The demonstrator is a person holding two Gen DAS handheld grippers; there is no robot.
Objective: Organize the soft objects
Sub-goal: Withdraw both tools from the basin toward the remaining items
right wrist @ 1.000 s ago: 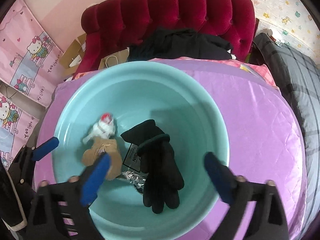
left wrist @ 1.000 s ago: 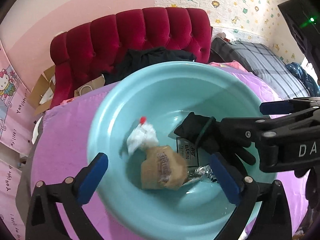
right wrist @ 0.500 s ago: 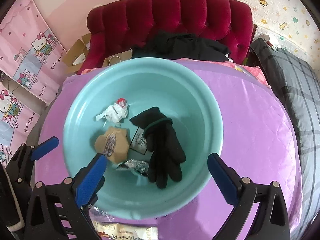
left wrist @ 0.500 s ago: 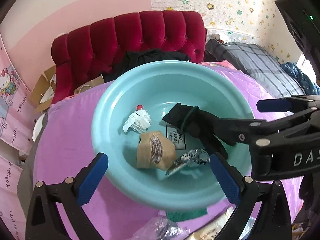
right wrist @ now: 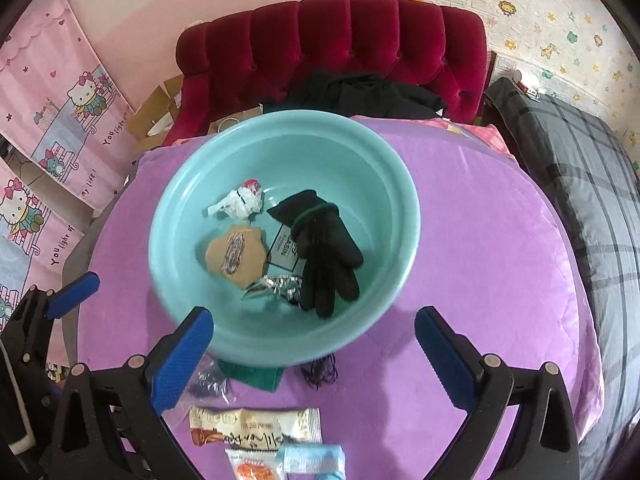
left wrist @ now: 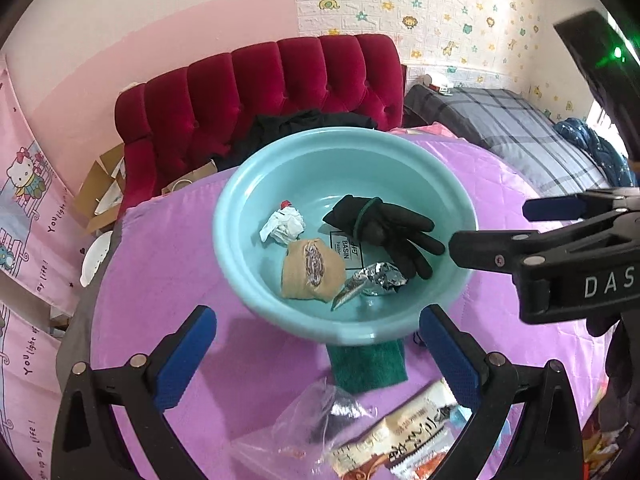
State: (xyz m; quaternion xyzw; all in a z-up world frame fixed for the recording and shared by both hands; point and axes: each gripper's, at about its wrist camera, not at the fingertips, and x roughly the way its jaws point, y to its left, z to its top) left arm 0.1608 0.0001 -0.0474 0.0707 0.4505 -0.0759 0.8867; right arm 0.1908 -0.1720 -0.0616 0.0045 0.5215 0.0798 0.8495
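A teal basin [left wrist: 240, 216] [right wrist: 404, 208] sits on a purple quilted table. In it lie a black glove [left wrist: 384, 228] [right wrist: 324, 256], a tan pouch [left wrist: 312, 270] [right wrist: 234, 256], a crumpled white wrapper [left wrist: 284, 226] [right wrist: 240, 204] and a silver foil wrapper [left wrist: 376, 282] [right wrist: 280, 286]. My left gripper [left wrist: 316, 356] is open and empty, above the table in front of the basin. My right gripper [right wrist: 314, 356] is open and empty, also in front of the basin; it shows at the right of the left wrist view [left wrist: 560, 240].
In front of the basin lie a green cloth [left wrist: 368, 364] [right wrist: 252, 374], a clear plastic bag [left wrist: 316, 420], a snack packet [left wrist: 404, 436] [right wrist: 256, 426], a black mesh piece [right wrist: 320, 372] and a light blue item [right wrist: 312, 460]. A red tufted sofa [left wrist: 260, 88] stands behind.
Both grippers have pulled back and up from the basin. The black glove now lies free in the basin. More of the table and items in front have come into view.
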